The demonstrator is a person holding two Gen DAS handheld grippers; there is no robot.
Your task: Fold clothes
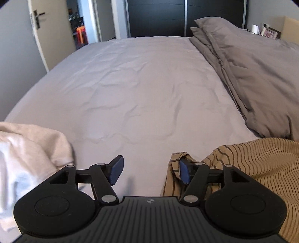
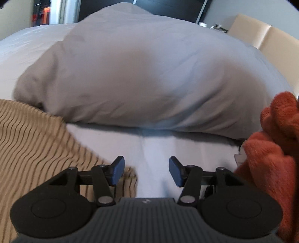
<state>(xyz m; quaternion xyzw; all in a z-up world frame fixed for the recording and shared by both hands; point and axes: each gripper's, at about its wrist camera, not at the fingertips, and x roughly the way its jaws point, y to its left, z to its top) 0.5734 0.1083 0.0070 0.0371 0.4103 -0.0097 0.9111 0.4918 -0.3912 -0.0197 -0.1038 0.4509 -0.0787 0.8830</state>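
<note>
A tan garment with thin dark stripes lies on the bed at lower right of the left wrist view. My left gripper is open; a fold of that striped cloth drapes over its right finger. In the right wrist view the same striped garment spreads at lower left, its edge under the left finger. My right gripper is open above bare white sheet. A cream and white garment is bunched at lower left of the left wrist view. A fuzzy rust-orange garment sits at the right.
The bed's pale sheet stretches ahead. Grey pillows lie along the right side, and one grey pillow fills the right wrist view. A beige headboard, an open door and a dark wardrobe stand behind.
</note>
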